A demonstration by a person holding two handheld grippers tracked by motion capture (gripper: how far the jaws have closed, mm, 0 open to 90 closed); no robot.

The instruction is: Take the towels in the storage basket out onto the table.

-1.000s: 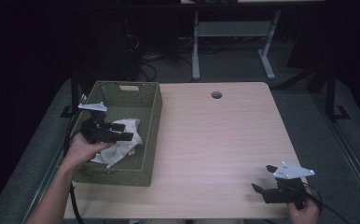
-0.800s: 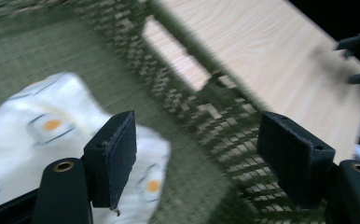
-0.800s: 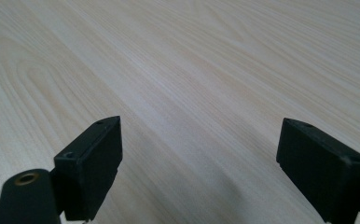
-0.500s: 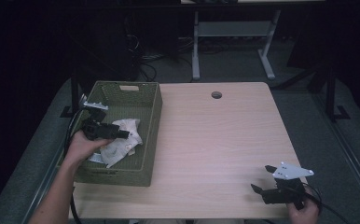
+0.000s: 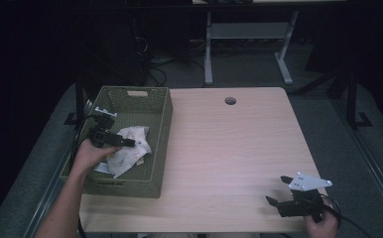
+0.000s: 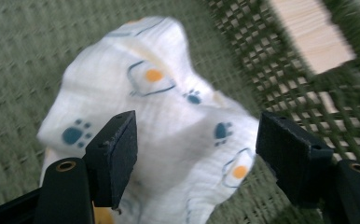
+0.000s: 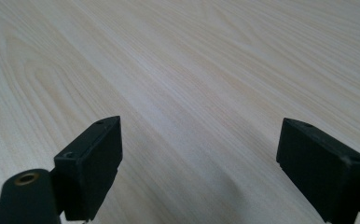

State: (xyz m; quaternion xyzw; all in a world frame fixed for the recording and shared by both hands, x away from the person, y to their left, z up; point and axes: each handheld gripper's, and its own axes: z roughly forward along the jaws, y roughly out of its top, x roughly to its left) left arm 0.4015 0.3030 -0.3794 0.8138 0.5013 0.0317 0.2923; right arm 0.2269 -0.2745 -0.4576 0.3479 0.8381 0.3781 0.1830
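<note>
The counter is seen whole, pale wood with a small round hole near its far edge. A green basket stands at its left side; its near inner wall is hidden. Inside lies a crumpled white cloth with paw prints, partly covered by the left hand-held gripper, held level over it with jaws spread wide, gripping nothing. The right hand-held gripper is rested low at the near right corner, jaws wide and empty.

Cloth in basket, basket on table's left
</note>
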